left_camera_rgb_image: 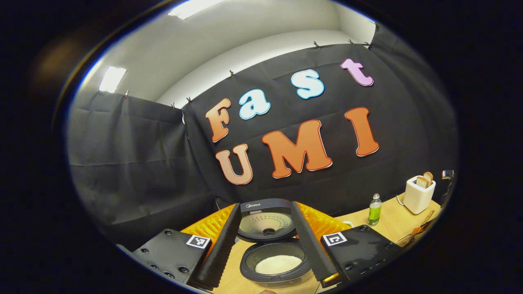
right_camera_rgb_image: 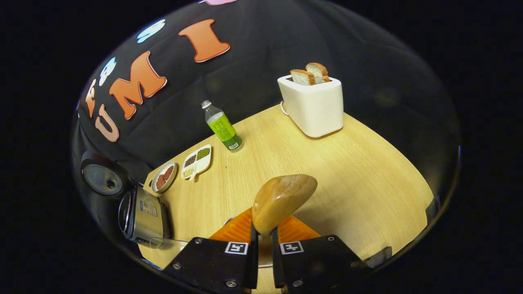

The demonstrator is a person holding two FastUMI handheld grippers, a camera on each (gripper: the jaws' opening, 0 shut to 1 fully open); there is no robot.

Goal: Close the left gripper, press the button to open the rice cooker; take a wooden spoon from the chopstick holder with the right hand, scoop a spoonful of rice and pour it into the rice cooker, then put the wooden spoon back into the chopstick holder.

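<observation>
2 bread slices (right_camera_rgb_image: pixel 309 74), 1 toaster (right_camera_rgb_image: pixel 314 107)

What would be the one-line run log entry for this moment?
rice cooker: lid open, rice inside | left gripper: open | right gripper: shut on wooden spoon

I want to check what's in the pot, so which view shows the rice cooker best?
The left gripper view: the rice cooker sits straight ahead between the fingers, lid up, white rice visible in the pot. The right gripper view catches the rice cooker side-on at the left edge, inside hidden.
</observation>
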